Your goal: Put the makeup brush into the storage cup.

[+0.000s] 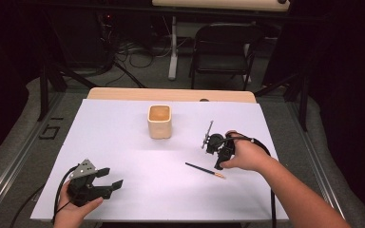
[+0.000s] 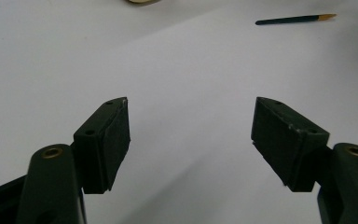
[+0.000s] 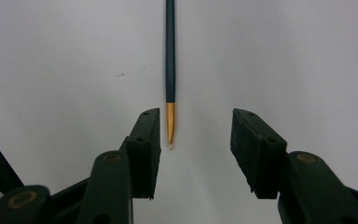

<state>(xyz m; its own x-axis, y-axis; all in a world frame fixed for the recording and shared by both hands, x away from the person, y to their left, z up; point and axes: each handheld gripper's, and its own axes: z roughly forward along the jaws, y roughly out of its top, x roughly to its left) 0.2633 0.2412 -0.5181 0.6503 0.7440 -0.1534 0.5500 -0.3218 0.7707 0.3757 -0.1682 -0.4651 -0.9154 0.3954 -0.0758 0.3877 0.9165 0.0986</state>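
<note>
At about 7 o'clock on the tabletop, nearest the person, the left hand-held gripper sat low over the white sheet with its jaws spread wide and nothing between them. The left hand gripped it from behind, and its grey three-cornered plate faced upward. In the left gripper view the left hand-held gripper pointed across bare white surface, with the paintbrush lying far off at 1 o'clock and the cup's rim just showing at the top edge.

Toward 4 o'clock, the right hand held the right hand-held gripper tilted down at the sheet, jaws parted. A thin metal rod stuck up from its far side. In the right gripper view the right hand-held gripper had its jaws open on either side of the brush's gold-coloured end; the paintbrush lay flat, running straight away toward 12 o'clock, its tip just inside the left jaw and not pinched.

From above, the paintbrush lay near the centre, slanting from 10 to 4 o'clock, its gold end beside the right gripper.

Farther back, at 12 o'clock, a cream square cup stood upright, well apart from both grippers.
</note>
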